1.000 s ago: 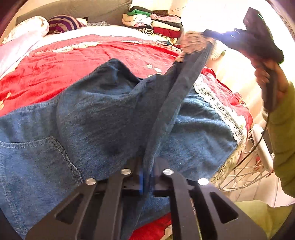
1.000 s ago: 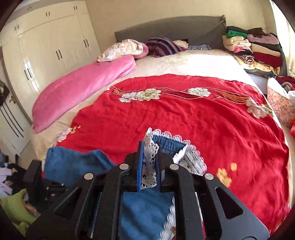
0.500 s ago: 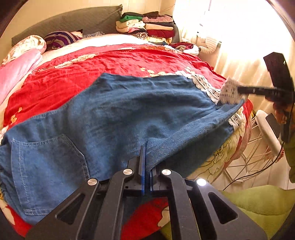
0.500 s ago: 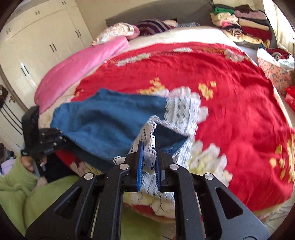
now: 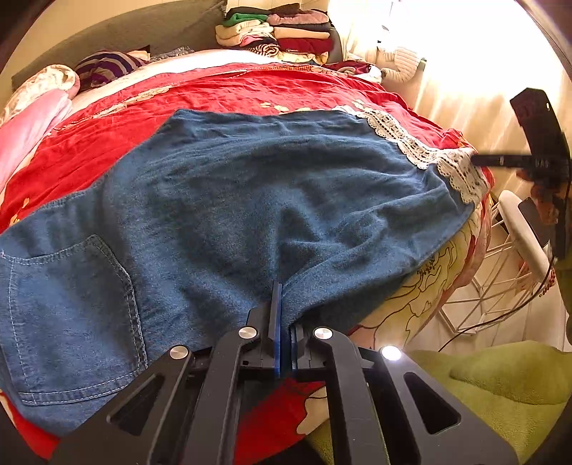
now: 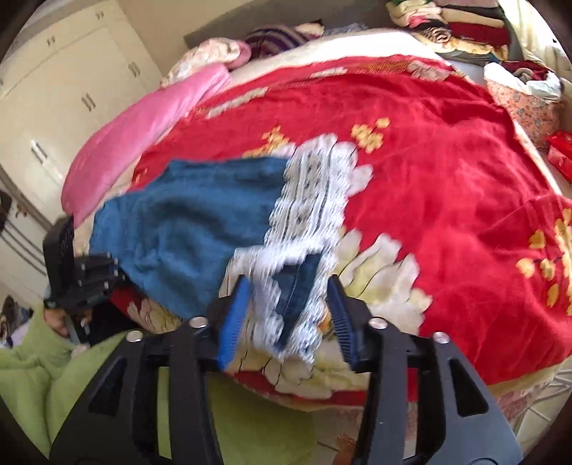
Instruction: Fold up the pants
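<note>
Blue denim pants (image 5: 228, 200) lie spread across the red bedspread (image 5: 250, 89), back pocket at the left, white lace hem (image 5: 422, 150) at the right near the bed edge. My left gripper (image 5: 284, 314) is shut on the pants' near edge. In the right wrist view the pants (image 6: 200, 221) lie to the left and the lace hem (image 6: 314, 193) falls blurred between the blue pads of my right gripper (image 6: 286, 307), which is open. The right gripper also shows in the left wrist view (image 5: 500, 161) at the hem.
A pink pillow (image 6: 143, 128) lies along the bed's far side, with white wardrobe doors (image 6: 53, 89) beyond. Folded clothes (image 5: 279, 32) are stacked at the headboard. A white wire basket (image 5: 500, 279) stands on the floor by the bed corner.
The pants were lowered flat onto the bed. My right gripper has opened and let go of the lace hem, which is dropping. My left gripper stays shut on the near edge.
</note>
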Available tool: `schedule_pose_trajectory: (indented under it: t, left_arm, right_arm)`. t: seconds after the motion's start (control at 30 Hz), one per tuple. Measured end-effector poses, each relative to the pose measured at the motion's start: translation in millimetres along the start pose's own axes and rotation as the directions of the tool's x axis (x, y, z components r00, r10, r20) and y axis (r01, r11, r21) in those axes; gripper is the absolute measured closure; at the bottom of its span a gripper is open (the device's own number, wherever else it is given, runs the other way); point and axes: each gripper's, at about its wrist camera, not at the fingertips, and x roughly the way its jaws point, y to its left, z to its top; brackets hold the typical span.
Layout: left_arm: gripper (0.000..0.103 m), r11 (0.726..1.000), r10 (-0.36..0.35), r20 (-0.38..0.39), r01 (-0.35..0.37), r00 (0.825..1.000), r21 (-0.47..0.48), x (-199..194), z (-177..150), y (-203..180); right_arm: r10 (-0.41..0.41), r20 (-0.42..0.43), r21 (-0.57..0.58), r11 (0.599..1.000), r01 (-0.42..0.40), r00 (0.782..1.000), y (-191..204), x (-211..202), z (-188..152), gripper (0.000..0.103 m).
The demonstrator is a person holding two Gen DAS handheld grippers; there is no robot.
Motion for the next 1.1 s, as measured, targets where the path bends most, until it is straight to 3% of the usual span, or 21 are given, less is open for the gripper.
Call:
schedule_pose_trajectory:
  t: [0.13,0.17,0.2,0.27,0.33,0.4,0.47,0.67,0.73,0.8,0.87,0.97,1.07,1.1]
  left_arm:
    - [0.095,1.0,-0.009,-0.002,0.009,1.0,0.006,1,-2,-2]
    - [0.086,1.0,-0.02,-0.004,0.02,1.0,0.009,0,-3,-2]
    - [0.071,0.999,-0.038,-0.006,0.038,0.999,0.011,-3,-4,-3]
    - [0.054,0.999,-0.034,0.005,0.034,0.999,0.007,-12,-5,-2]
    - [0.054,1.0,-0.023,0.043,0.024,0.999,-0.01,-27,-3,4]
    - [0.054,0.999,-0.006,0.081,0.01,0.997,-0.046,-43,4,19]
    - [0.047,0.997,0.008,0.096,-0.001,0.995,-0.077,-49,16,34]
    - [0.046,0.993,-0.002,0.092,0.013,0.996,-0.118,-42,67,69]
    - [0.046,0.993,-0.043,0.111,0.056,0.993,-0.108,-46,79,74]
    - [0.044,0.986,-0.156,0.117,0.162,0.981,-0.049,-55,83,67]
    - [0.03,0.979,-0.202,0.11,0.198,0.973,0.047,-65,75,51]
    - [0.026,0.984,-0.165,0.099,0.157,0.981,0.084,-64,69,39]
    - [0.026,1.0,-0.023,0.039,0.023,0.999,0.0,-39,80,53]
    - [0.026,0.999,-0.013,0.028,0.015,1.0,-0.048,-31,85,62]
  right_arm:
    - [-0.016,0.059,0.036,0.999,0.014,0.998,-11,5,25,0.052]
    - [-0.013,0.06,0.05,0.999,0.01,0.998,-16,12,34,0.052]
    - [-0.016,0.059,0.055,0.998,0.012,0.998,-20,19,42,0.052]
    - [-0.022,0.046,0.066,0.998,0.019,0.999,-30,38,60,0.051]
    - [-0.038,0.02,0.096,0.995,0.036,0.999,-40,57,73,0.051]
    - [-0.005,0.009,0.104,0.995,0.004,1.0,-45,71,83,0.051]
    - [-0.01,-0.002,0.094,0.995,0.01,1.0,-48,84,92,0.051]
    - [0.037,-0.047,0.1,0.994,-0.033,0.998,-57,114,103,0.05]
    - [0.041,-0.053,0.094,0.995,-0.035,0.998,-58,118,103,0.05]
    - [0.047,-0.05,0.083,0.996,-0.043,0.998,-57,116,103,0.05]
    - [0.057,-0.052,0.071,0.996,-0.053,0.997,-57,113,102,0.049]
    - [0.067,-0.067,0.041,0.997,-0.065,0.995,-56,113,100,0.045]
    - [0.071,-0.069,0.032,0.997,-0.069,0.995,-54,116,99,0.043]
    - [0.079,-0.066,0.036,0.996,-0.077,0.995,-54,117,99,0.043]
